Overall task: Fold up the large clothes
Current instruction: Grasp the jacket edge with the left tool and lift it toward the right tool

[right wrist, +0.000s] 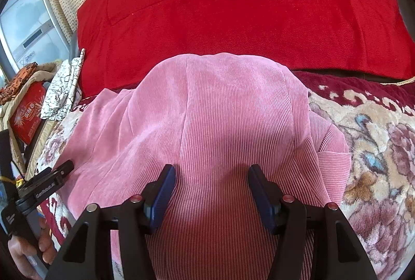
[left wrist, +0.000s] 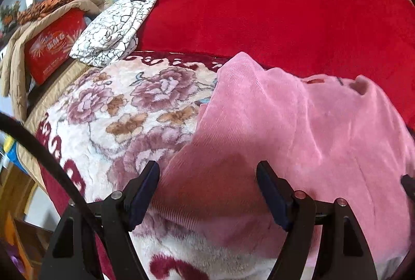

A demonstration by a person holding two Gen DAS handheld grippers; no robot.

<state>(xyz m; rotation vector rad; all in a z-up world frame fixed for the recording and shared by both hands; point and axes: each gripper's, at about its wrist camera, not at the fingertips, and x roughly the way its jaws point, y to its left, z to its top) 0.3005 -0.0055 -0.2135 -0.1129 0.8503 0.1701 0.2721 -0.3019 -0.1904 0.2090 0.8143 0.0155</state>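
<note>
A pink corduroy garment lies spread and partly folded on a floral plush blanket; its left edge runs down the middle of the left wrist view. My left gripper hovers over that edge, jaws wide apart, with nothing pinched between the pads. My right gripper is over the middle of the garment, jaws apart, the cloth lying flat below them. In the right wrist view the left gripper shows at the garment's left side, held by a hand. One right fingertip peeks in at the left view's right border.
A big red cushion backs the bed behind the garment. At the far left lie a folded white cloth with a black crackle print, a red box and a beige quilted cover. The bed's edge drops off at left.
</note>
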